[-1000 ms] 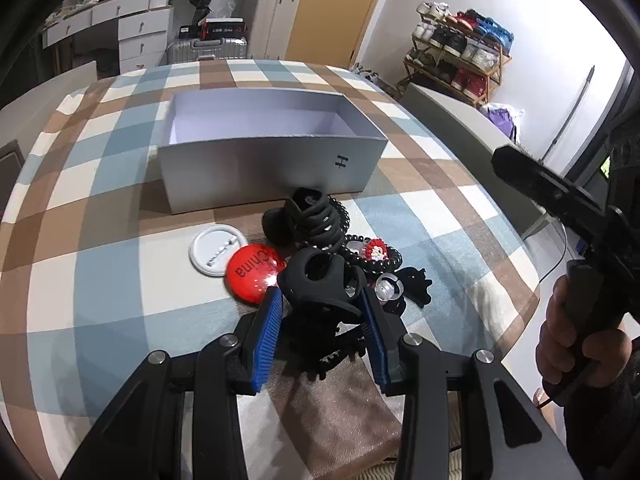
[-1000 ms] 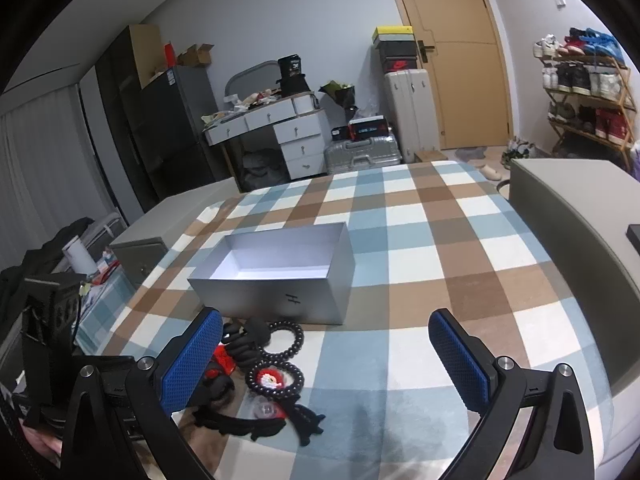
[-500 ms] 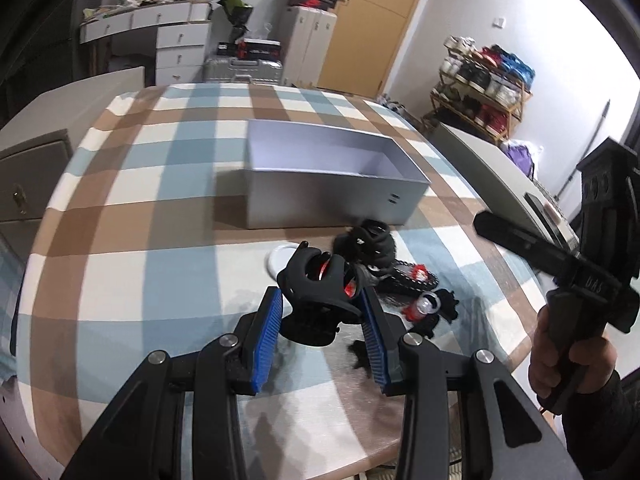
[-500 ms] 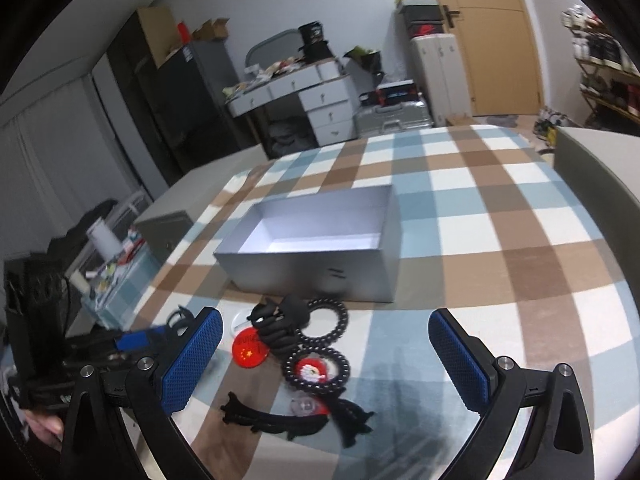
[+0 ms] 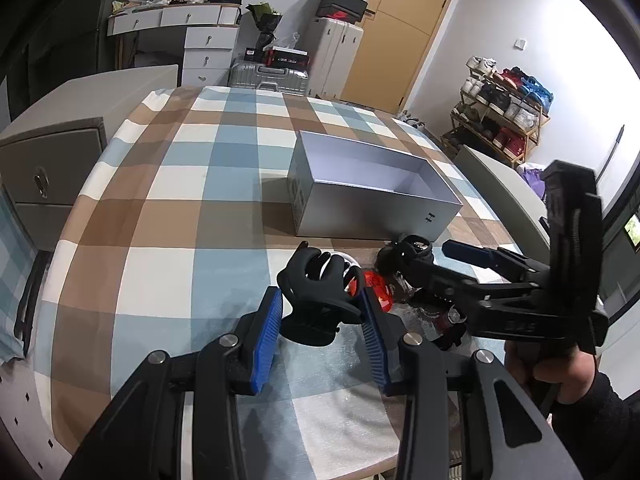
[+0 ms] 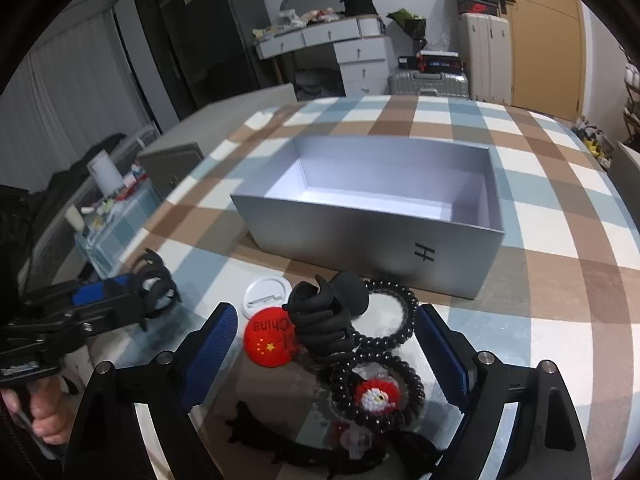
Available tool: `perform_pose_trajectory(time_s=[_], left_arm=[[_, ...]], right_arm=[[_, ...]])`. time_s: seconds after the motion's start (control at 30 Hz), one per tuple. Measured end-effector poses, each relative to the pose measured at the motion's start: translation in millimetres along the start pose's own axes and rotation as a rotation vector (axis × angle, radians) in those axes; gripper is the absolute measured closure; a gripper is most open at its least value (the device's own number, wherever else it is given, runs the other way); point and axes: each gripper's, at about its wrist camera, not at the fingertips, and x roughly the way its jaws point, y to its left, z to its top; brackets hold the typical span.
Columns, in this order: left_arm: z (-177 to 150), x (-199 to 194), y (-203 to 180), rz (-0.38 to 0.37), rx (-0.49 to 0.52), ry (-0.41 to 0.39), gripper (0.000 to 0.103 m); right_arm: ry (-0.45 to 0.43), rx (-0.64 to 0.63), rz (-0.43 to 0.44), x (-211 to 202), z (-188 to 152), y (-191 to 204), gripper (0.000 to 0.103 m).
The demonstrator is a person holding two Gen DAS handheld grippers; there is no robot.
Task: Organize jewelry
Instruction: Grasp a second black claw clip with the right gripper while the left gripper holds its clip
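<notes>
My left gripper point(image 5: 320, 320) is shut on a black claw hair clip point(image 5: 316, 284) and holds it above the checked table. An open silver box point(image 5: 372, 192) stands beyond it, empty inside. My right gripper point(image 6: 324, 352) is open, low over the pile: a second black claw clip point(image 6: 332, 312), a black coil hair tie point(image 6: 384, 312), a beaded bracelet with a Santa charm point(image 6: 376, 396), a red China badge point(image 6: 272, 340) and a white badge point(image 6: 266, 292). The right gripper also shows in the left wrist view point(image 5: 452, 256).
The silver box point(image 6: 368, 216) sits mid-table on the checked cloth point(image 5: 168, 216). A flat black hair piece point(image 6: 280, 444) lies at the near edge. A grey cabinet point(image 5: 44, 176) stands left of the table, a shoe rack point(image 5: 504, 108) far right.
My left gripper has lifted the black claw clip off the pile and drawn back to the left. My right gripper has moved down and forward over the remaining items, staying open.
</notes>
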Motion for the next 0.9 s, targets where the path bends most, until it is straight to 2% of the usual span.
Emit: perform_pose_trajectory(time_s=[0.13, 0.27, 0.4, 0.67, 0.9], left_arm=[[-1, 0, 2, 0.001, 0.002, -0.001, 0.069], [0, -2, 4, -0.001, -0.003, -0.007, 0.069], [0, -2, 5, 0.002, -0.001, -0.005, 0.069], [3, -2, 3, 0.005, -0.006, -0.009, 0.069], [11, 5, -7, -0.013, 0.020, -0.009, 0.069]], right_arm=[[0.019, -0.017, -0.011, 5, 0, 2, 0.024], [0.037, -0.018, -0.027, 8, 0, 1, 0.043], [0.042, -0.021, -0.007, 7, -2, 1, 0.073], [-0.011, -0.023, 0.021, -6, -2, 0, 0.073], [-0.081, 0.047, 0.100, -28, -1, -15, 0.073]])
